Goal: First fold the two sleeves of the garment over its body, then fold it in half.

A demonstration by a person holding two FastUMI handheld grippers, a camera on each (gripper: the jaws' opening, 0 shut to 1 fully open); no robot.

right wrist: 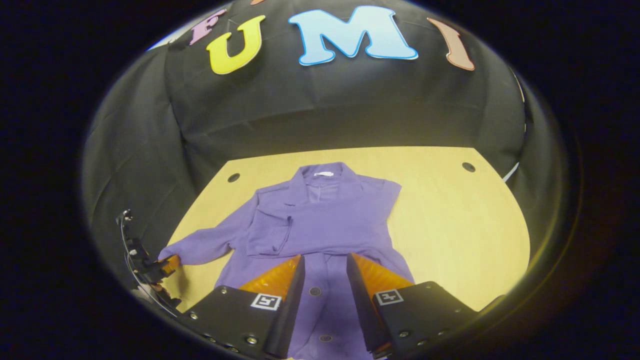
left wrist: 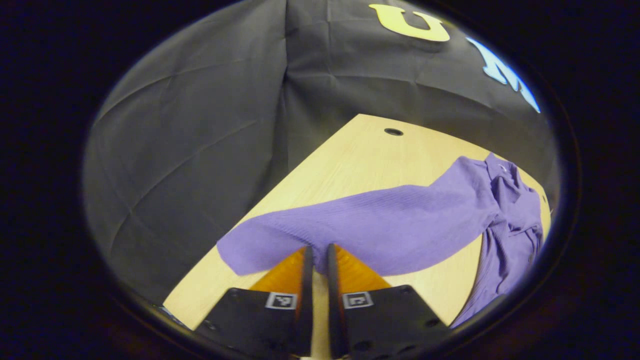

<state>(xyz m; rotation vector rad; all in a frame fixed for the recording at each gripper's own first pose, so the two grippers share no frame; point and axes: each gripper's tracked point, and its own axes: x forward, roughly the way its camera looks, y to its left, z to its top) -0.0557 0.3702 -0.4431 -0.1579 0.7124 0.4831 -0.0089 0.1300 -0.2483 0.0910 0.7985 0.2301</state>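
A purple button-front garment [right wrist: 330,210] lies flat on the wooden table [right wrist: 450,225], collar toward the far wall. One sleeve [right wrist: 272,232] is folded across its chest. The other sleeve [right wrist: 200,247] stretches out to the left, and its cuff end sits in the left gripper [right wrist: 159,267]. In the left gripper view, this sleeve [left wrist: 380,225] runs across the picture, and my left gripper [left wrist: 317,248] is shut on its near edge, which is raised a little off the table. My right gripper [right wrist: 325,257] stands open over the garment's lower front, with a button showing between its fingers.
The table [left wrist: 350,165] has small round cable holes near its far corners [right wrist: 233,177] [right wrist: 468,166] [left wrist: 393,131]. Black cloth walls close it in at the back and sides. Bare wood lies to the right of the garment.
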